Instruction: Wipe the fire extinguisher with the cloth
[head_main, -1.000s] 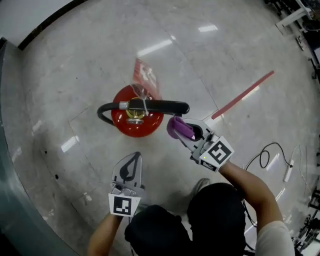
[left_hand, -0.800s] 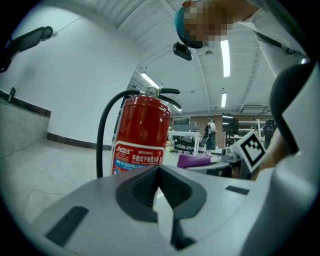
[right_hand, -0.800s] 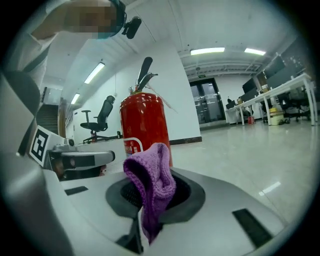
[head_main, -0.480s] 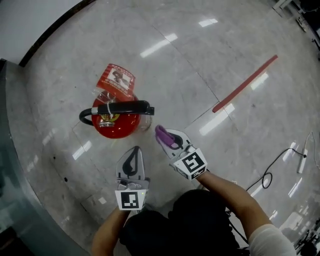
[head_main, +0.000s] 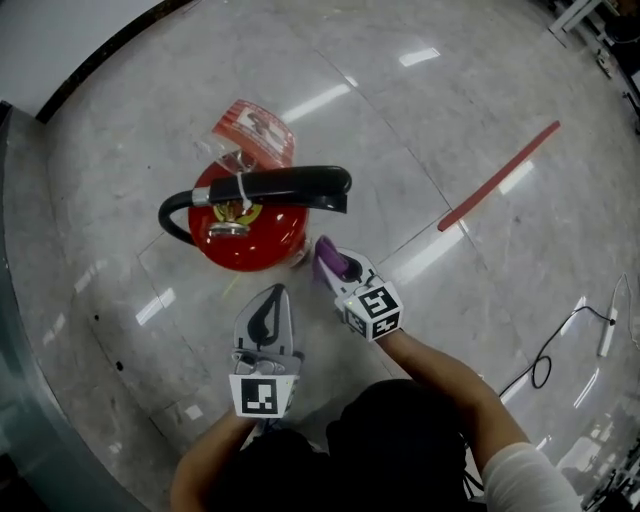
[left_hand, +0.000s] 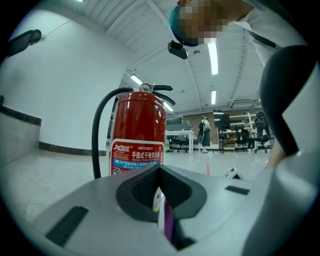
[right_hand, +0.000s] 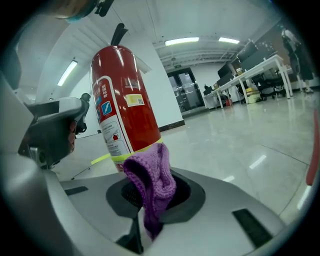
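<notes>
1. The fire extinguisher (head_main: 250, 235) is found upright on the floor (head_main: 480, 110), at 11 o'clock from the person.
2. The cloth (head_main: 330, 262) is clamped in the right gripper (head_main: 338, 268) at the cylinder's 4 o'clock, just beside its lower wall. It is judged ready for wiping; contact is not confirmed.
3. The left gripper (head_main: 272, 300) is seen with jaws together and empty at the cylinder's 6 o'clock, apparently held clear of the work.

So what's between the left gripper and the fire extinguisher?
Only a short stretch of bare floor, seen in the head view; the left gripper points at the fire extinguisher without touching.
</notes>
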